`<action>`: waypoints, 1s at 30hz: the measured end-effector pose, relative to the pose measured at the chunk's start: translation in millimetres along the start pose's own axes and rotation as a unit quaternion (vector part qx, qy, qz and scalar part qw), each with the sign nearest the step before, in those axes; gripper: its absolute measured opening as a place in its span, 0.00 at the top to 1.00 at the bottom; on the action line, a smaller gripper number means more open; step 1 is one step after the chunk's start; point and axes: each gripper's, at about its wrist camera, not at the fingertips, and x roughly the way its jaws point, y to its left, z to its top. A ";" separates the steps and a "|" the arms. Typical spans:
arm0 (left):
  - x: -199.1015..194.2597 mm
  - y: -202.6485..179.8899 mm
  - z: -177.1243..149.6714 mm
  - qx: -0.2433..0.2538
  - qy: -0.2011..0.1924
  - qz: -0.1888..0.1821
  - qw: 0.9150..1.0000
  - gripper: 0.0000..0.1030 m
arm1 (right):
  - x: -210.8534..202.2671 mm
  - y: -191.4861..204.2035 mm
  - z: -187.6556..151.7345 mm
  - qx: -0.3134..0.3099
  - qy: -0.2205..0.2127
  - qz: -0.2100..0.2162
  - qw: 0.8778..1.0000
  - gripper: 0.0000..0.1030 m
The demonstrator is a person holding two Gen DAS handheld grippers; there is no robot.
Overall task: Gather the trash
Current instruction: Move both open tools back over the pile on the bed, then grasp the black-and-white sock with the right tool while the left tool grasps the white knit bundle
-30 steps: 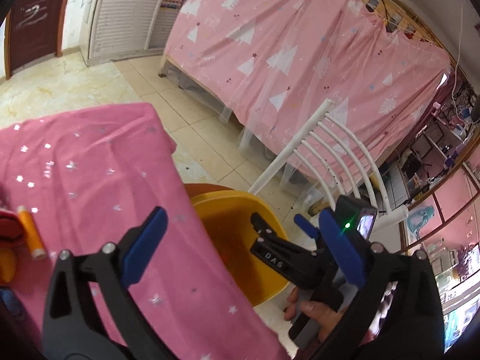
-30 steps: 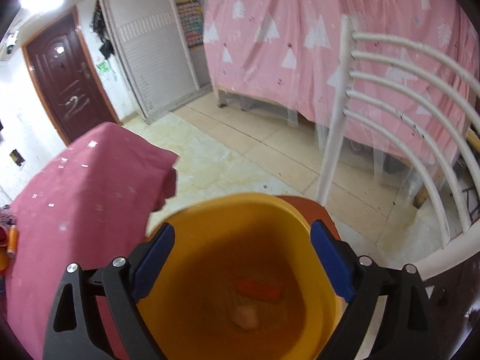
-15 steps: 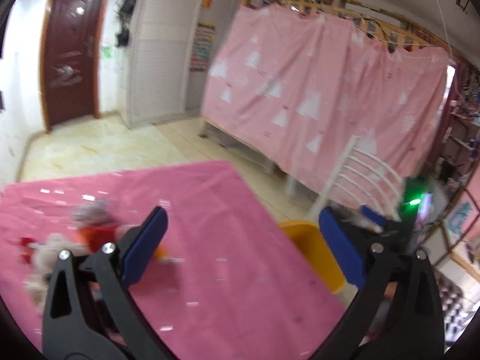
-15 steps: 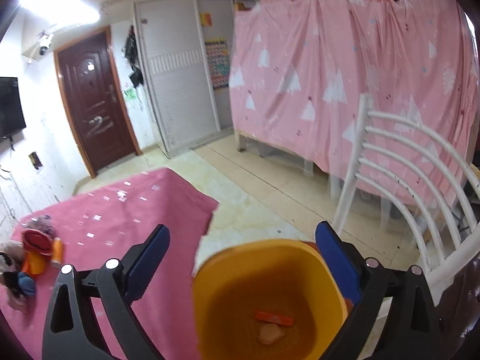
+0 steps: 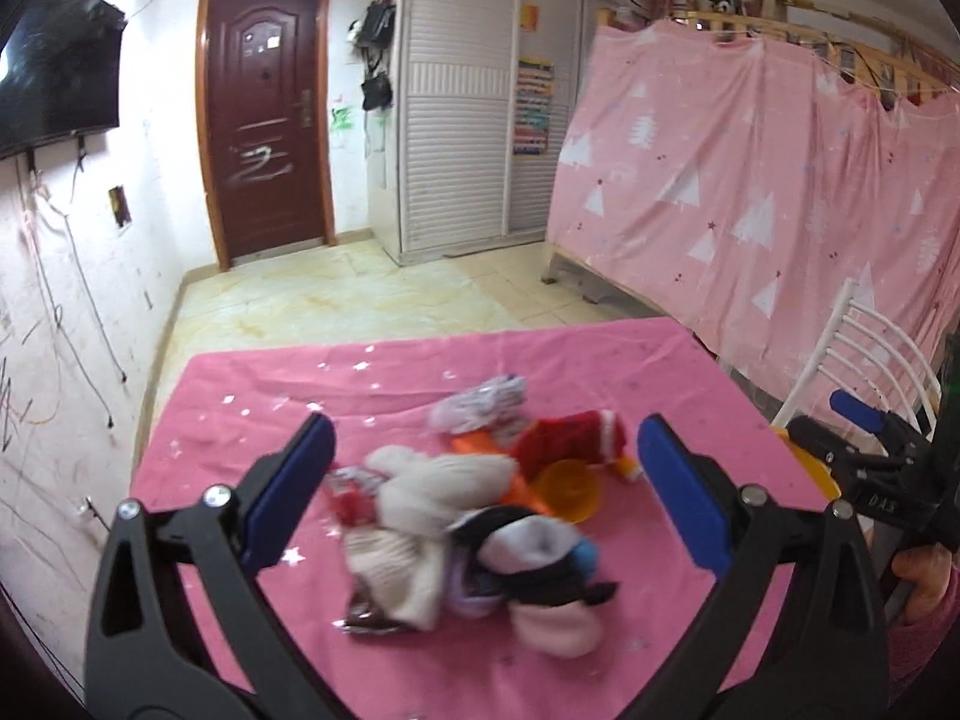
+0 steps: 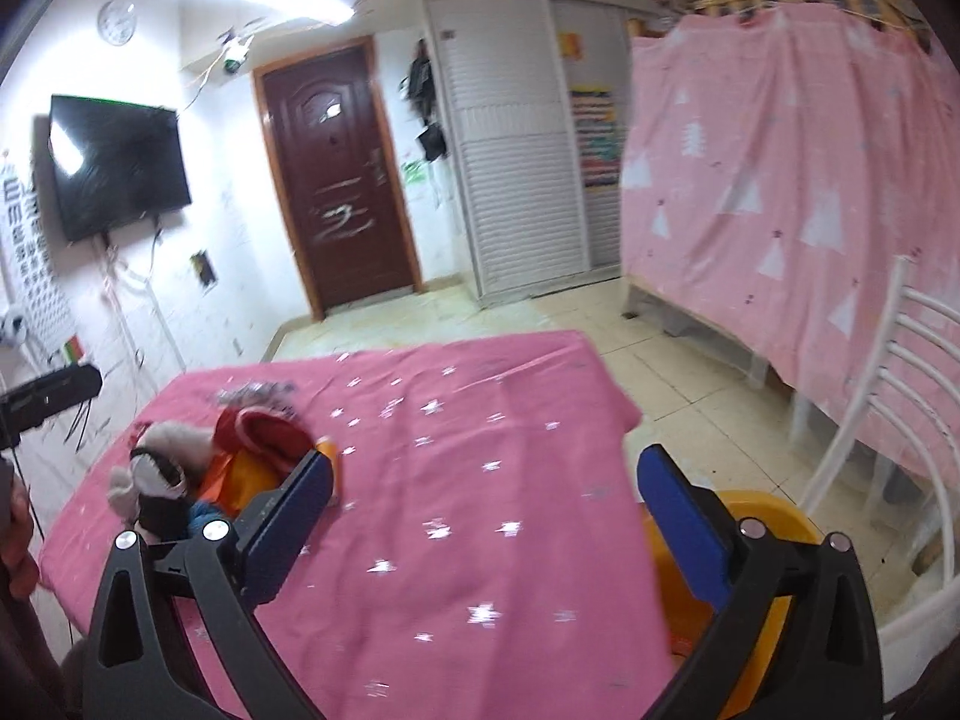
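A jumbled pile (image 5: 480, 516) of white, red and dark socks, wrappers and a small orange bowl (image 5: 567, 489) lies on the pink star-print tablecloth (image 5: 270, 384). My left gripper (image 5: 486, 468) hovers open just in front of and above the pile, with nothing between its blue pads. My right gripper (image 6: 486, 498) hangs over the table's right part with its jaws opening and nothing between them. The pile (image 6: 210, 462) lies to its left. The yellow bin (image 6: 762, 516) stands below the table's right edge, behind the right finger. The right gripper (image 5: 834, 420) also shows at the left wrist view's right edge.
A white slatted chair (image 6: 870, 396) stands right of the bin. Behind it a bed frame is draped with a pink curtain (image 5: 750, 192). Tiled floor leads to a dark door (image 5: 264, 120) and white wardrobe. A hand (image 5: 918, 576) holds the right gripper.
Both grippers swung left, from the yellow bin to the table. The right one rose out of the bin, where an orange wrapper lay. The pile came into the left view.
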 end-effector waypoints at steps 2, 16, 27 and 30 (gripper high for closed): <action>-1.7 10.0 -3.5 -0.007 0.000 0.003 1.000 0.06 | 4.5 11.4 1.5 -0.006 0.005 0.011 1.000 0.08; 3.8 46.2 -43.8 -0.025 0.038 -0.011 0.999 0.06 | 15.3 82.5 -10.1 -0.047 0.037 0.110 0.992 0.08; 3.9 60.2 -62.5 -0.043 0.045 -0.029 0.998 0.06 | 18.6 156.8 -34.6 -0.128 0.091 0.218 0.963 0.08; 7.6 59.8 -63.1 -0.043 0.043 -0.037 0.997 0.06 | 25.4 163.2 -39.7 -0.136 0.107 0.211 0.962 0.10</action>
